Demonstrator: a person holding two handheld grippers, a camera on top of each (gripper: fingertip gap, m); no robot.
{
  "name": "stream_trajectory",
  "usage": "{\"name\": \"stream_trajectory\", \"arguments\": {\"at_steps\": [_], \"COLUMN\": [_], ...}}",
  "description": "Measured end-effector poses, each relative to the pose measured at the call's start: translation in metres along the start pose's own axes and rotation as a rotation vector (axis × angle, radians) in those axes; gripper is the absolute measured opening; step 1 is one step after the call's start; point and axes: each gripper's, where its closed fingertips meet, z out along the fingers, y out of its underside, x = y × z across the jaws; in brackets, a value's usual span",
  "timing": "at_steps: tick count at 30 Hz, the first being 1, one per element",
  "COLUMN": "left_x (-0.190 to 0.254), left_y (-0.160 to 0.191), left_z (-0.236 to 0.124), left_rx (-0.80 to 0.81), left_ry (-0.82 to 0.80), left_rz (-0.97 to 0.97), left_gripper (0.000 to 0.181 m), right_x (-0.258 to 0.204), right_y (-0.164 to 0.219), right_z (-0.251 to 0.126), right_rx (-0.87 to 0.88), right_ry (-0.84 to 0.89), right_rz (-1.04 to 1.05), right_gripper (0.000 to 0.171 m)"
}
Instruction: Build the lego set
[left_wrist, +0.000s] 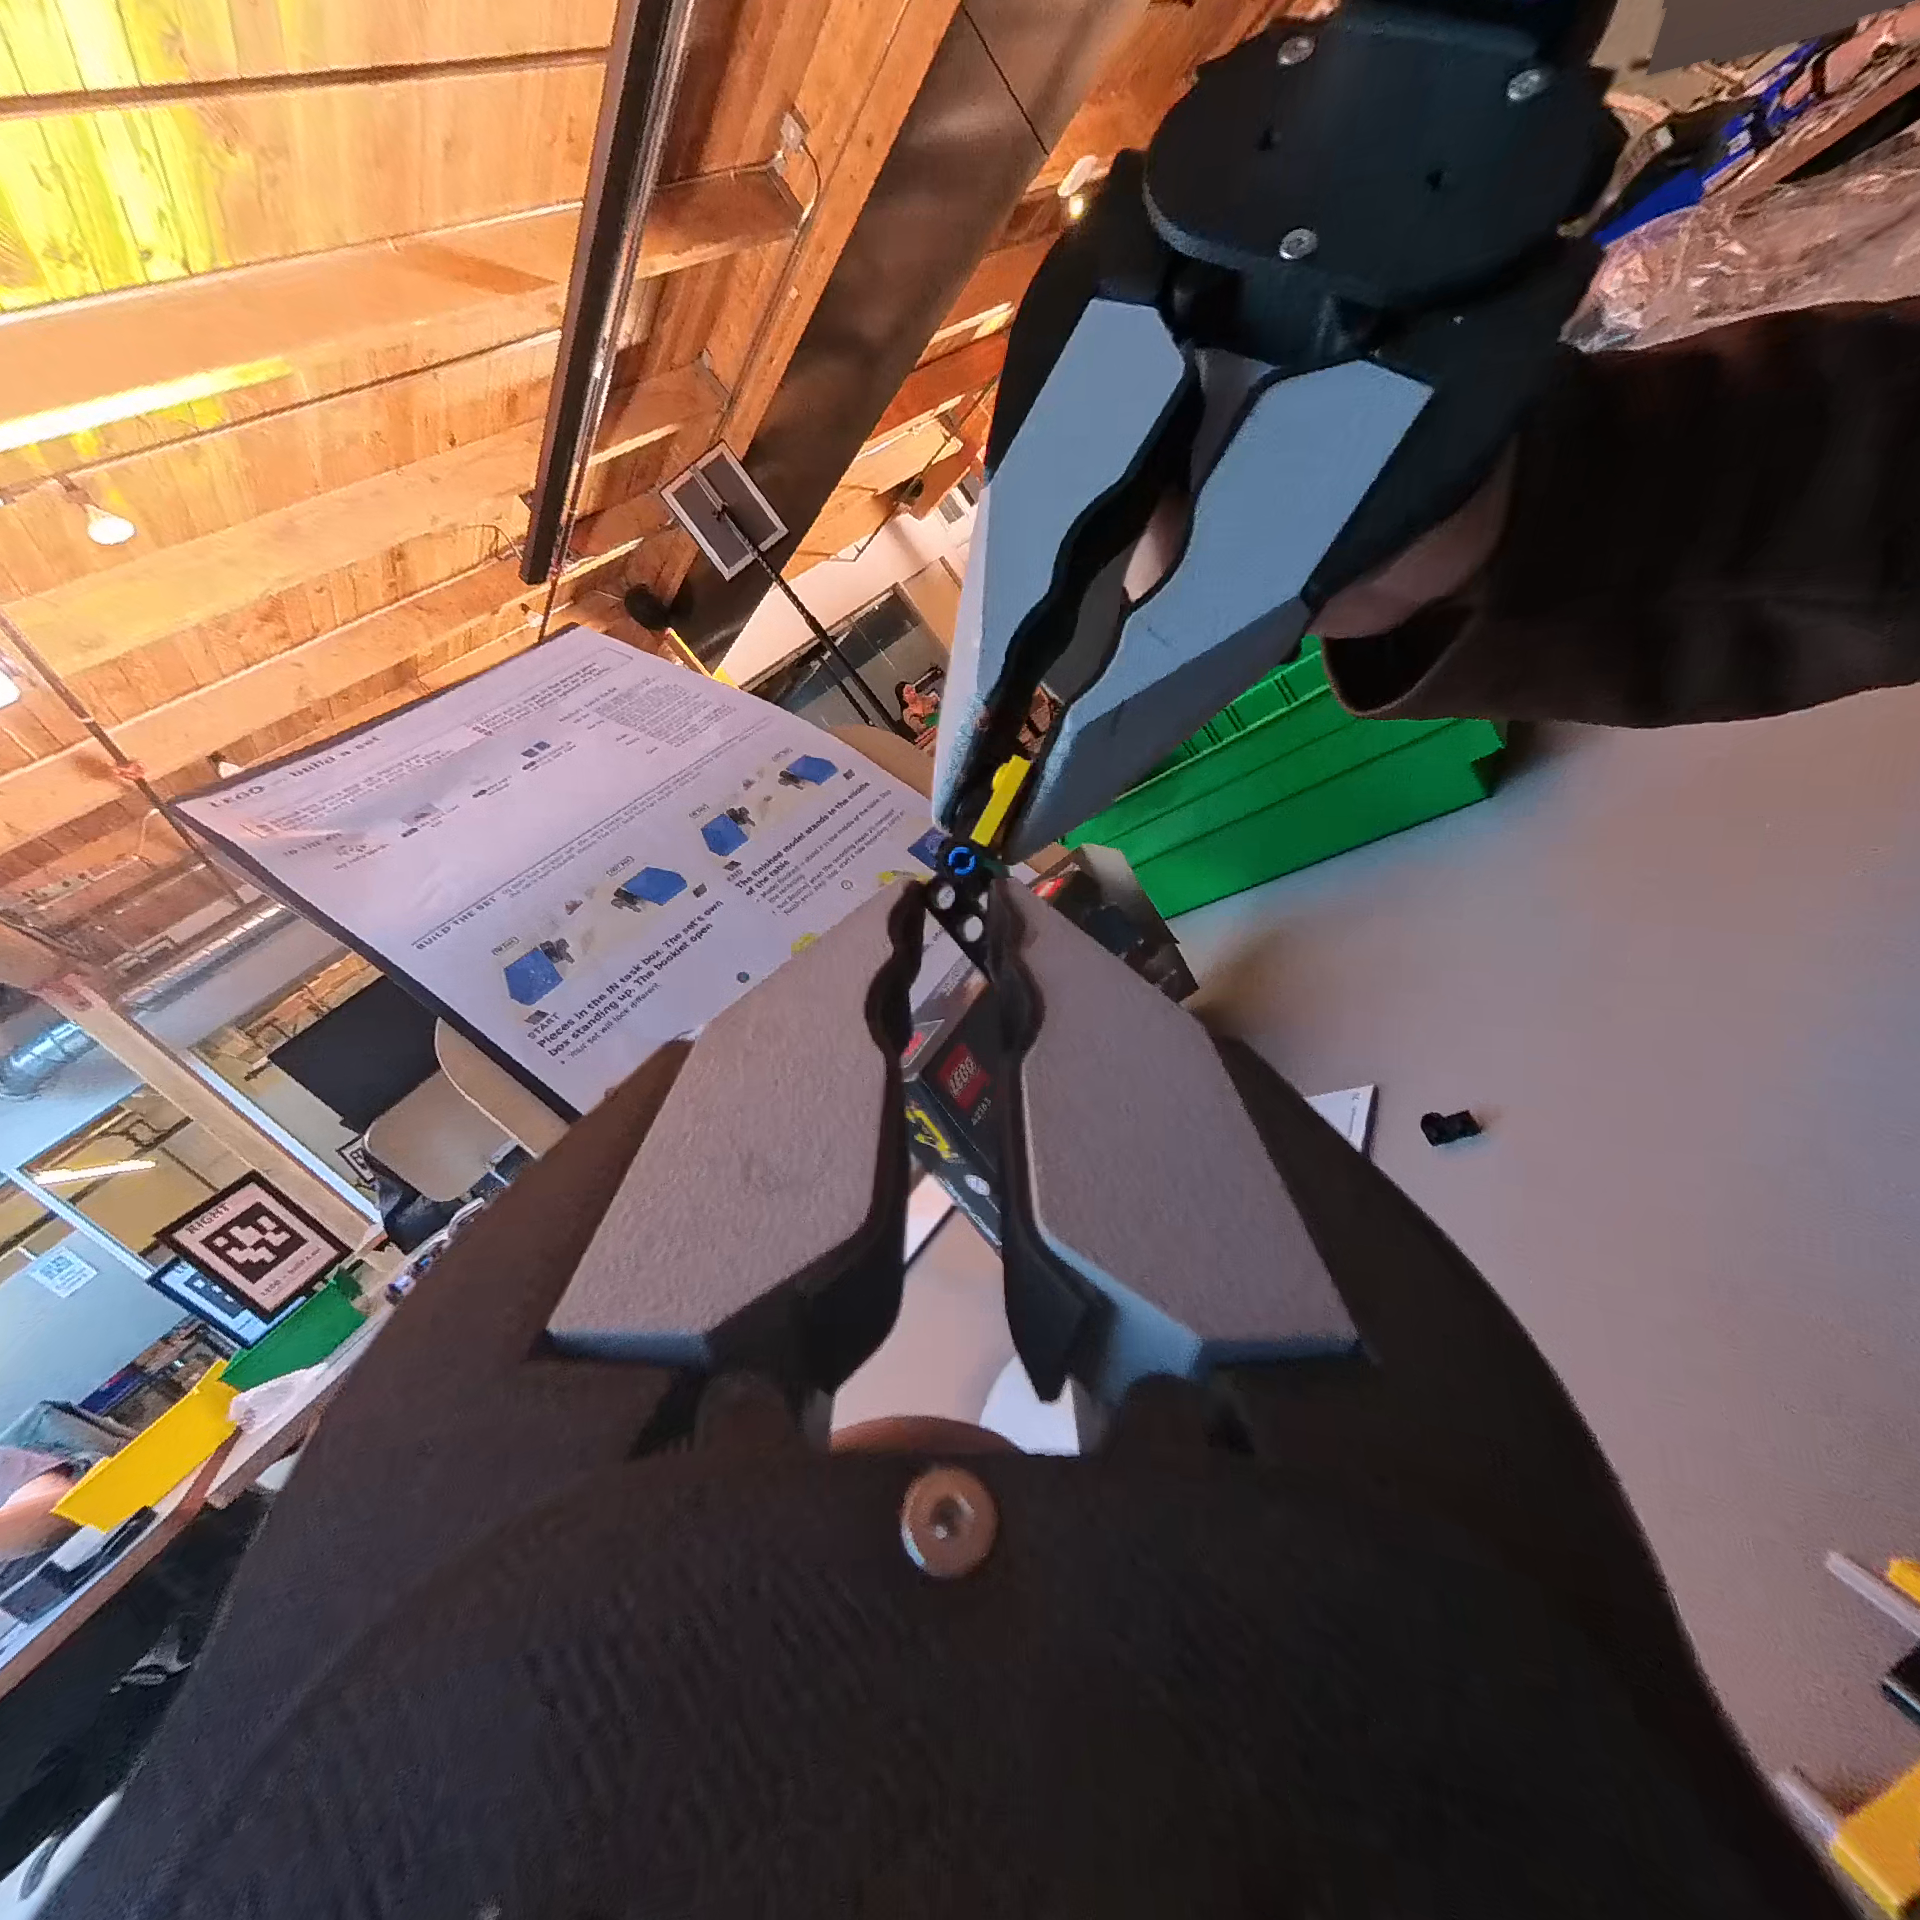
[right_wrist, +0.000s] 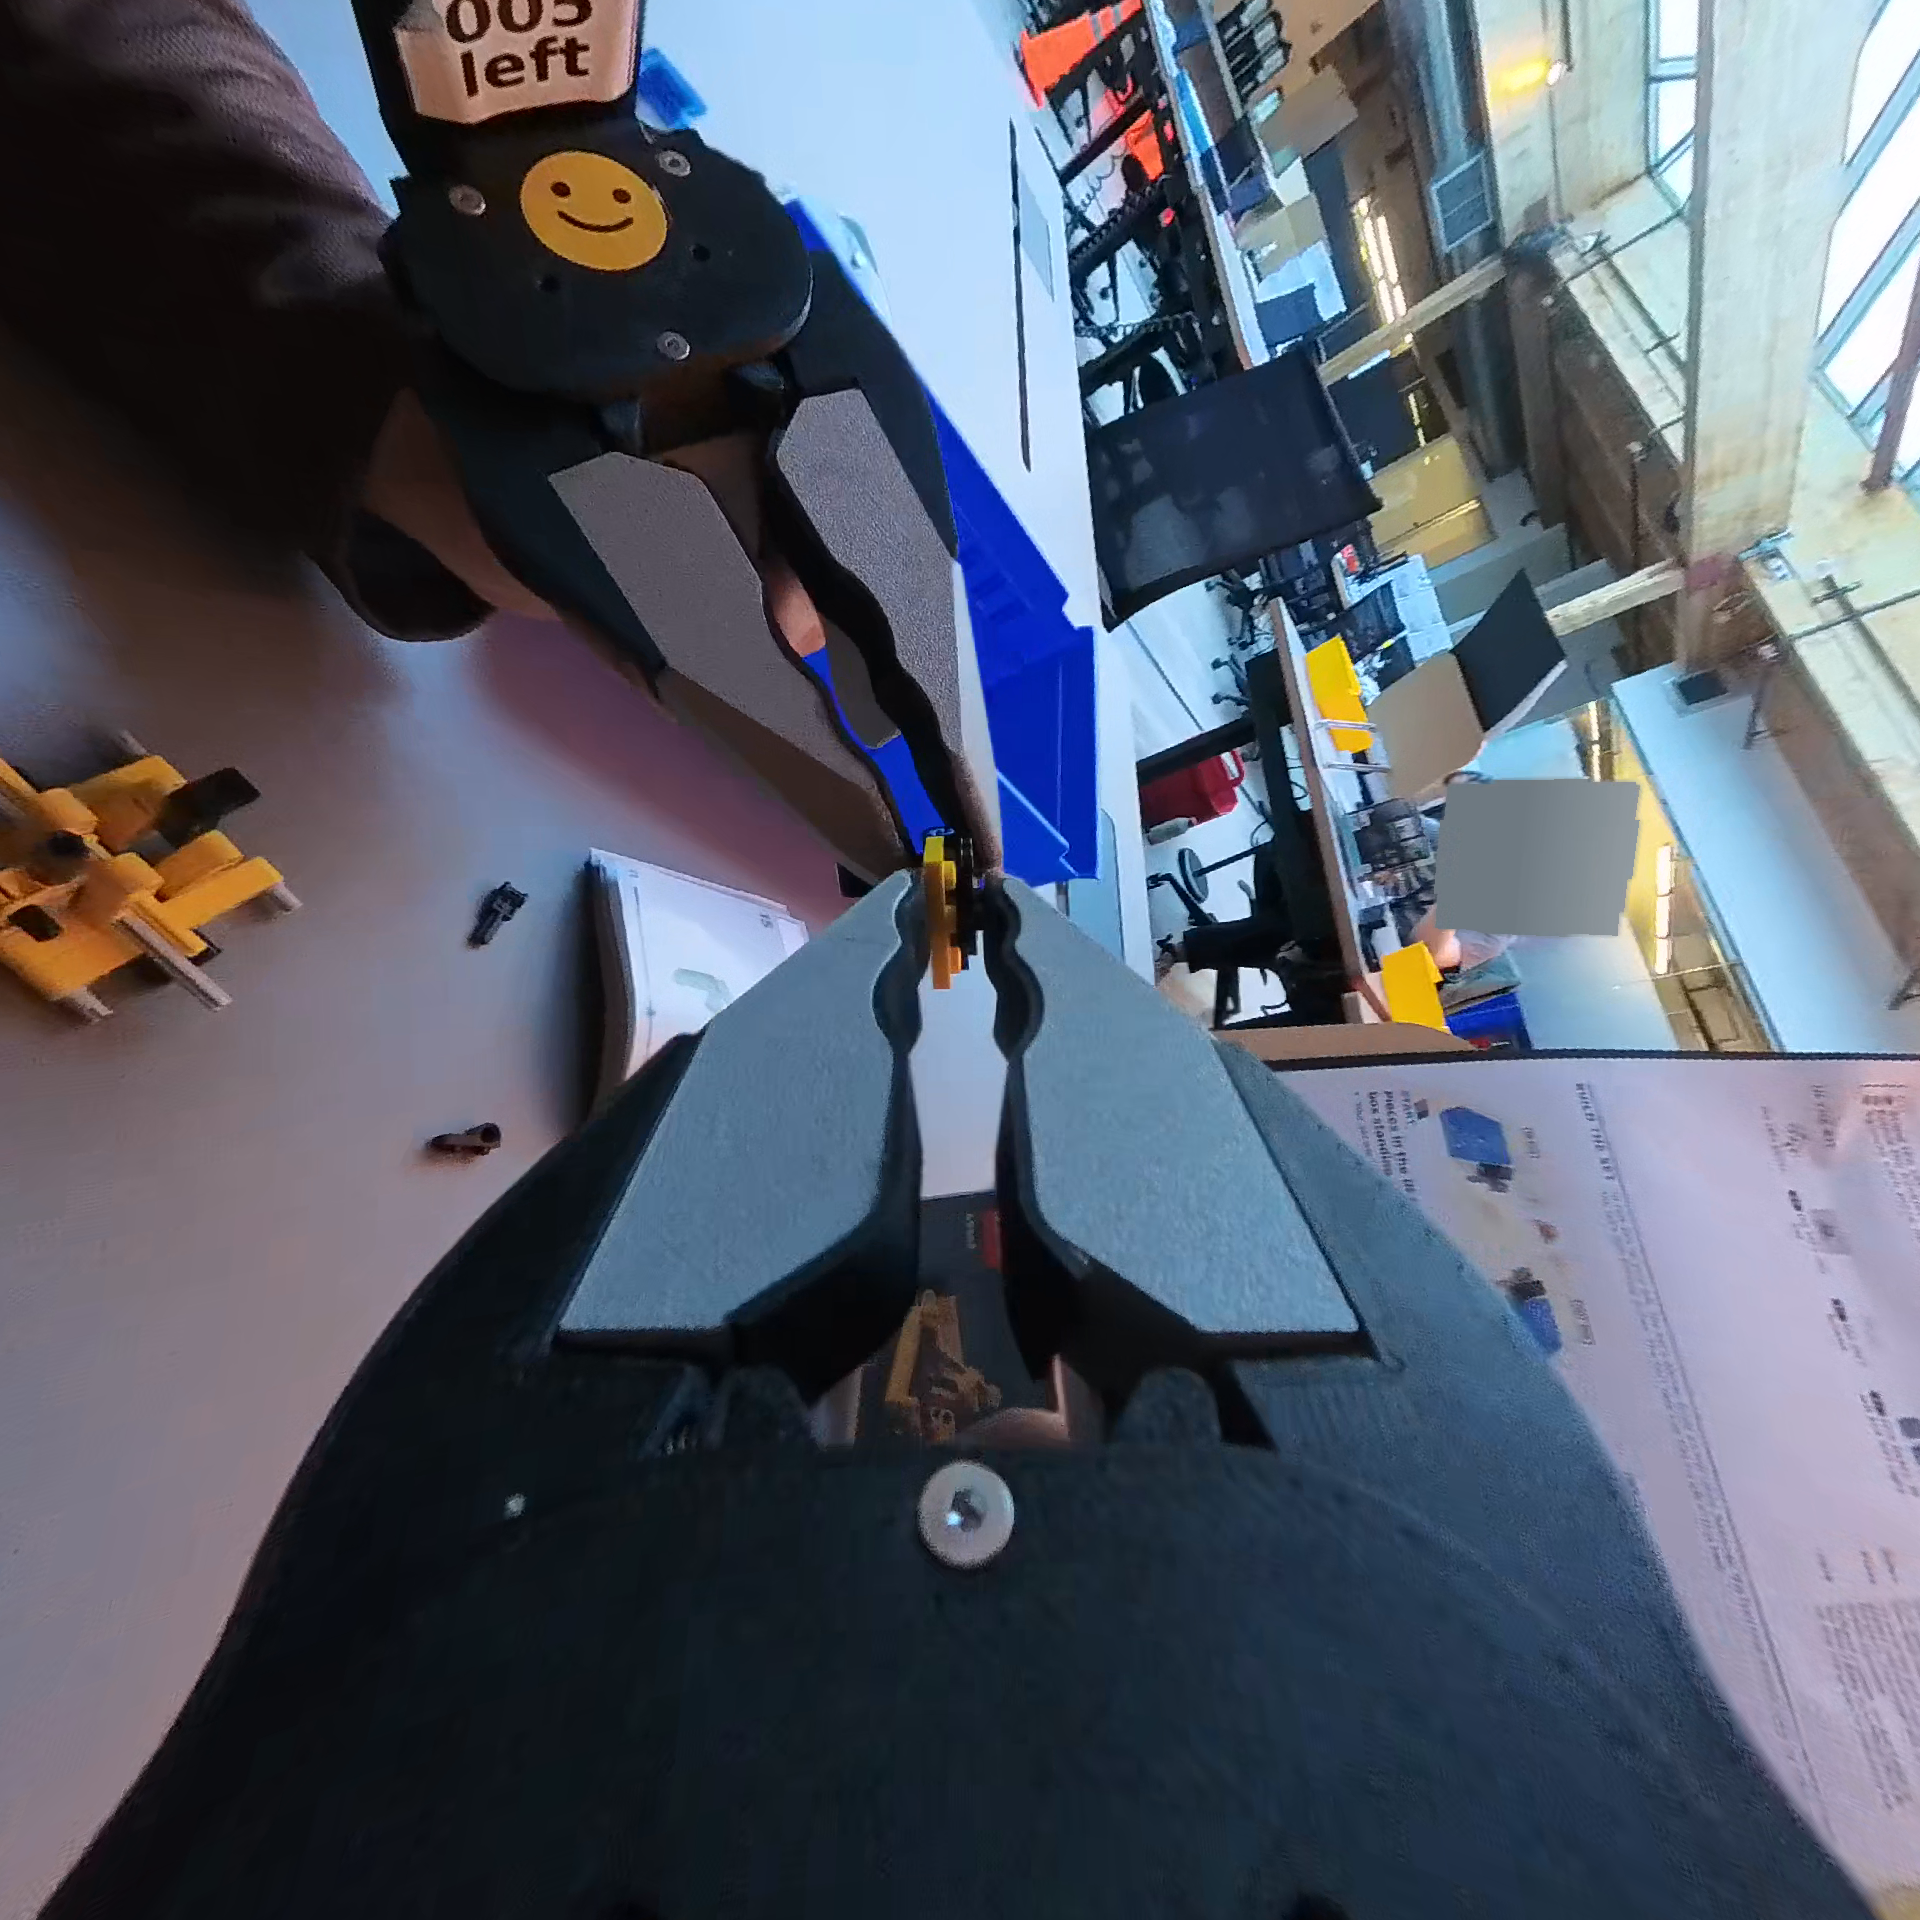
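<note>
At the left edge of the right wrist view a partly built yellow assembly (right_wrist: 114, 883) is seen lying on the table (right_wrist: 312, 1299), with two small black pins (right_wrist: 497, 912) loose beside it and an open instruction booklet (right_wrist: 675, 956) just to their right; near the frame's centre the two tools are brought tip to tip above the table. The right gripper (right_wrist: 951, 925) is clenched on a small yellow piece (right_wrist: 941, 914), while in the left wrist view the left gripper (left_wrist: 961, 920) is closed on a short black beam (left_wrist: 961, 914) carrying a blue pin (left_wrist: 961, 860), met from the upper right by the yellow piece. These parts are judged light, rigid and smooth, so a slip or twist under pressing force is likely; each is best held across its flat faces, close to the joint. To the right a green bin (left_wrist: 1299, 769) is seen in one view and a blue bin (right_wrist: 1029, 665) in the other
</note>
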Motion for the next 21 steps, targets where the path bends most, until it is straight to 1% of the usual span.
{"name": "stream_trajectory", "arguments": {"at_steps": [3, 6, 8, 10, 13, 21], "left_x": [0.002, -0.001, -0.003, -0.004, -0.007, -0.009], "left_y": [0.000, -0.005, -0.005, -0.003, -0.006, -0.008], "left_z": [0.000, -0.001, -0.001, -0.001, -0.001, -0.001], "left_rx": [0.001, 0.016, 0.018, 0.015, 0.041, 0.077], "left_ry": [0.007, -0.005, -0.003, -0.005, -0.001, 0.024], "left_rz": [0.002, -0.011, -0.025, -0.041, -0.124, -0.235], "left_gripper": [0.008, 0.009, 0.008, 0.009, 0.009, 0.009], "right_x": [-0.001, 0.002, 0.003, 0.003, 0.007, 0.011], "right_y": [0.000, -0.006, -0.006, -0.005, -0.008, -0.011], "right_z": [-0.001, -0.002, -0.001, 0.000, 0.000, -0.006], "right_rx": [0.013, 0.090, 0.107, 0.088, 0.073, 0.100], "right_ry": [-0.019, -0.032, -0.035, -0.039, -0.043, -0.022], "right_rz": [0.017, 0.104, 0.122, 0.127, 0.163, 0.141], "right_gripper": [0.008, 0.008, 0.009, 0.009, 0.010, 0.008]}}
